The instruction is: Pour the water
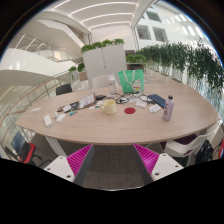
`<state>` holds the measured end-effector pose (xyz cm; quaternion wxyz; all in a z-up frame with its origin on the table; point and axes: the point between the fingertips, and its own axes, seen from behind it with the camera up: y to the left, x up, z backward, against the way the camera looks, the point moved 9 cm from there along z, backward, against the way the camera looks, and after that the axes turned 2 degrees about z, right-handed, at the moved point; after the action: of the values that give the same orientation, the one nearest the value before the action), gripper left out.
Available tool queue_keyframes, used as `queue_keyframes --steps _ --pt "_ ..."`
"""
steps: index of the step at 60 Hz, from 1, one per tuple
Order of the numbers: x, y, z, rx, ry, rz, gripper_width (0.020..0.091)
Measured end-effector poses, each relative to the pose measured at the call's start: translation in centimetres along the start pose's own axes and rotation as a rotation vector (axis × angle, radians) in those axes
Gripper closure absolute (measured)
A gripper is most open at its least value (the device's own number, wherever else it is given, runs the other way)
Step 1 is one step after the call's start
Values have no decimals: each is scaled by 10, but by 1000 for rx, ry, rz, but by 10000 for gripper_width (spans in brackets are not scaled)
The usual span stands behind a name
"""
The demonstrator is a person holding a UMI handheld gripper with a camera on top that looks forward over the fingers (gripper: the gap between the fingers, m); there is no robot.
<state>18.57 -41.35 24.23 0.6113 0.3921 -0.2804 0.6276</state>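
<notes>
- The gripper (112,158) hangs well back from the work, its two fingers spread wide apart with nothing between them. The pink pads (78,156) on their inner faces stand bare, and only floor and the near table edge show through the gap.
- Just beyond the fingertips runs the front edge of a long, light wooden table (95,128), which curves away to both sides.
- On the table, beyond the fingers and a little to the left, stands a pale cup (109,107); it looks like the likeliest vessel for the water, though what it holds cannot be made out.
- Just beside the cup, to its right, lies a small red round thing (129,111), flat on the wood, too small to identify.
- Farther right, near the table's far end, a slim bottle (169,108) stands upright. It may be the water source, but whether it is capped or full is not visible.
- Toward the back of the table sits a green object (128,81) and, beside it, some dark flat items (156,100); to the left are white papers or devices (80,102).
- Behind the table is a white cabinet topped with plants (103,45), and a row of greenery runs along the right side.
- Judged from this, the task is barely begun: nothing is grasped, no vessel is tilted, and both bottle and cup stand untouched. Approaching, gripping the source, carrying it to the receiver and pouring all remain.
</notes>
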Motion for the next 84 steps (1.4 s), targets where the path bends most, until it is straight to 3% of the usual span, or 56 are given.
queue_keyframes --steps 5,13,24,39,54,59,62,64,78,84 --pt "0 -9 -2 -17 16 -38 274" --pt "-2 -11 -12 -45 -18 -68 280" --pt "19 -100 -49 -159 -210 -16 287" --pt "60 -285 -198 -309 -329 9 286" --pt "83 -375 -325 -332 -331 17 286" --pt "90 -383 -349 -309 -354 8 336" --pt "95 -383 -358 -289 -366 17 435" --pt "97 -382 -364 -278 -361 27 537" --pt "99 -384 -367 -308 -377 10 583" --pt "101 -383 -369 -316 -320 -27 637"
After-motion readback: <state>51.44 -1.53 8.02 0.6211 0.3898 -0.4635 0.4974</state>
